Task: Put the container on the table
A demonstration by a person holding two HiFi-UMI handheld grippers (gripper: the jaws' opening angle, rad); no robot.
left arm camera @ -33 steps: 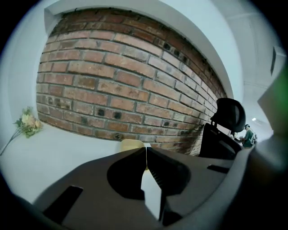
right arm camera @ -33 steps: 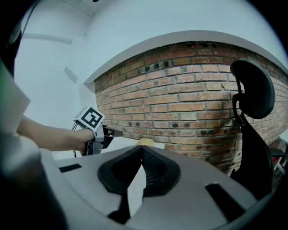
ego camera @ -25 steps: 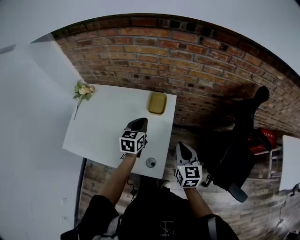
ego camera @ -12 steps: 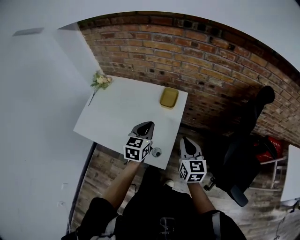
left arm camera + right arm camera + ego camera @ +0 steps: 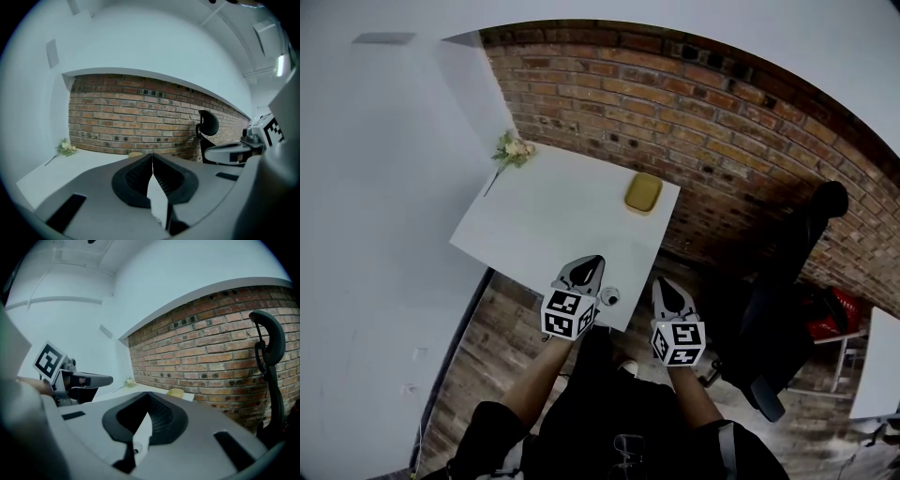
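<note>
The container (image 5: 643, 192) is a shallow yellow dish. It rests on the white table (image 5: 544, 225) at the far right corner, by the brick wall. It shows as a yellow sliver (image 5: 136, 153) in the left gripper view and as a small yellow dish (image 5: 176, 393) in the right gripper view. My left gripper (image 5: 592, 263) hovers over the table's near edge, jaws shut on nothing. My right gripper (image 5: 663, 285) hangs just off the near right corner above the floor, also shut and empty. Both are well short of the container.
A sprig of pale flowers (image 5: 514, 150) lies at the table's far left corner. A small round metal thing (image 5: 609, 295) sits near the front edge between the grippers. A black office chair (image 5: 787, 281) stands to the right on the wood floor. A brick wall (image 5: 722, 122) runs behind.
Both grippers have drawn back from over the table toward its near edge, and the view has shifted. The yellow container has stayed at its corner.
</note>
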